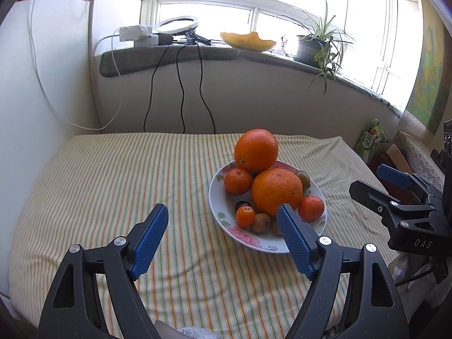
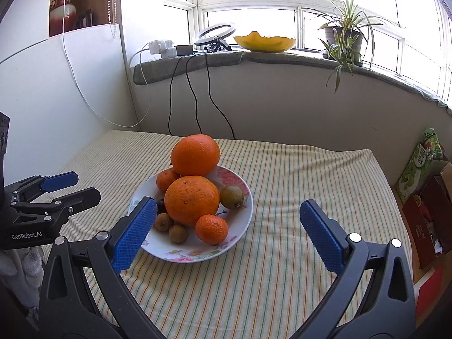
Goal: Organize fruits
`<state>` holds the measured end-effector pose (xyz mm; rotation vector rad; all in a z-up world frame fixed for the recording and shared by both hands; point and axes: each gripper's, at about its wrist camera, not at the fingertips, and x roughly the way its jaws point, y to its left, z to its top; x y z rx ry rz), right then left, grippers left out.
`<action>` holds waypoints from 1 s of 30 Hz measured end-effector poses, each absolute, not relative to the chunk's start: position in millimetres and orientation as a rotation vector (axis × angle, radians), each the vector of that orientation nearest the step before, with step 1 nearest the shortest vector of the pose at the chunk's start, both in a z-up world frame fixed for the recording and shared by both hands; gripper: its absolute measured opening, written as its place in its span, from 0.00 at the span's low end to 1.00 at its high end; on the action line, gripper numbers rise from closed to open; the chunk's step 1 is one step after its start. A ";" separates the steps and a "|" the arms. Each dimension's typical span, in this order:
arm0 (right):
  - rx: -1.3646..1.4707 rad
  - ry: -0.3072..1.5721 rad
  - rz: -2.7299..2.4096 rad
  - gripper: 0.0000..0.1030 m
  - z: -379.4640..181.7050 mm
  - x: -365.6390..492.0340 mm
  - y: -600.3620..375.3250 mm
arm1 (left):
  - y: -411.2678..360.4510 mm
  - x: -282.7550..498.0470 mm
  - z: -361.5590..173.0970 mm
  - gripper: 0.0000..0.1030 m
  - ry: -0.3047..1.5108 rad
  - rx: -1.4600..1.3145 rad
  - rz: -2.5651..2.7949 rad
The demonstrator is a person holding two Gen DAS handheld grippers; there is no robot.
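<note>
Blue-padded fingers [image 1: 149, 240] of the left gripper [image 1: 223, 214] stand wide apart with nothing between them, hovering over the striped tablecloth [image 1: 113, 186]. The right gripper [image 2: 228, 212] is spread wider still, also empty, its left pad in front of the near rim of the plate [image 2: 243, 223].

The floral plate sits on the cloth just beyond both grippers, heaped with fruit: small brown fruits [image 2: 178, 233] and a mandarin [image 2: 212, 228] at the front, a large orange [image 2: 192, 199] in the middle, a greenish fruit [image 2: 231, 196] beside it, and another large orange [image 2: 195, 154] stacked on top at the back.

Farther off, a windowsill [image 2: 282, 56] carries a ring light [image 2: 213, 32], a yellow bowl [image 2: 264, 42] and a potted plant [image 2: 343, 38].
</note>
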<state>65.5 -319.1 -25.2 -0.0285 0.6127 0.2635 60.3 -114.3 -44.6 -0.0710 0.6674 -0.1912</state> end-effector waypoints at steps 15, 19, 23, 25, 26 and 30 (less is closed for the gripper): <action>-0.050 0.607 0.269 1.00 -23.3 61.3 -313.7 | -115.5 57.8 -43.1 0.77 0.661 -0.070 -0.184; -0.052 0.607 0.271 1.00 -23.2 60.9 -313.0 | -115.2 57.7 -42.9 0.77 0.659 -0.070 -0.181; -0.052 0.606 0.271 1.00 -23.4 60.8 -313.2 | -115.4 57.6 -43.2 0.77 0.660 -0.070 -0.181; -0.051 0.607 0.271 1.00 -23.4 60.9 -313.3 | -115.5 57.1 -43.0 0.77 0.653 -0.068 -0.182; -0.052 0.608 0.271 1.00 -23.6 60.8 -313.3 | -115.5 56.5 -42.8 0.77 0.648 -0.067 -0.182; -0.049 0.609 0.271 1.00 -23.8 61.2 -313.8 | -115.2 56.2 -43.1 0.77 0.643 -0.066 -0.190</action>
